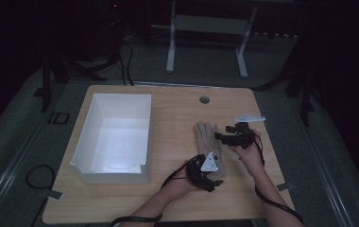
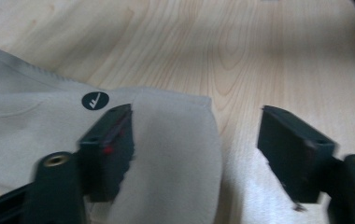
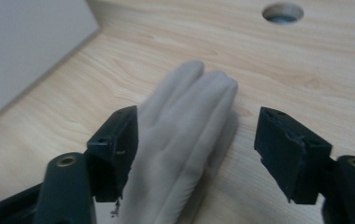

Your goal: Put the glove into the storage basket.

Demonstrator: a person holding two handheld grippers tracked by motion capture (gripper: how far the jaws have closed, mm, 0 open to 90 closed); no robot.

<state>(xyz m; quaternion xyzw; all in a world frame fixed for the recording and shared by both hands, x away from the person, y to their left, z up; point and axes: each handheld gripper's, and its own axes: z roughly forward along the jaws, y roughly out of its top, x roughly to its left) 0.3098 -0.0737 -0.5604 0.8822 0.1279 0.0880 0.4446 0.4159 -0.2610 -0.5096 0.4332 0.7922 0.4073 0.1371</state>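
Observation:
A beige glove (image 1: 209,142) lies flat on the wooden table, its finger end toward the far side. My left gripper (image 1: 205,171) is at the glove's cuff end, open, and in the left gripper view its left jaw sits over the cuff (image 2: 166,154) beside a small round black logo (image 2: 95,100). My right gripper (image 1: 232,137) hovers at the right of the glove, also open. In the right gripper view the glove's fingers (image 3: 189,121) lie between its two jaws.
A large white open box (image 1: 114,137) stands on the left half of the table. A small white object (image 1: 249,118) lies past the right gripper. A round cable hole (image 1: 204,100) is near the far edge. White desk legs (image 1: 170,47) stand beyond the table.

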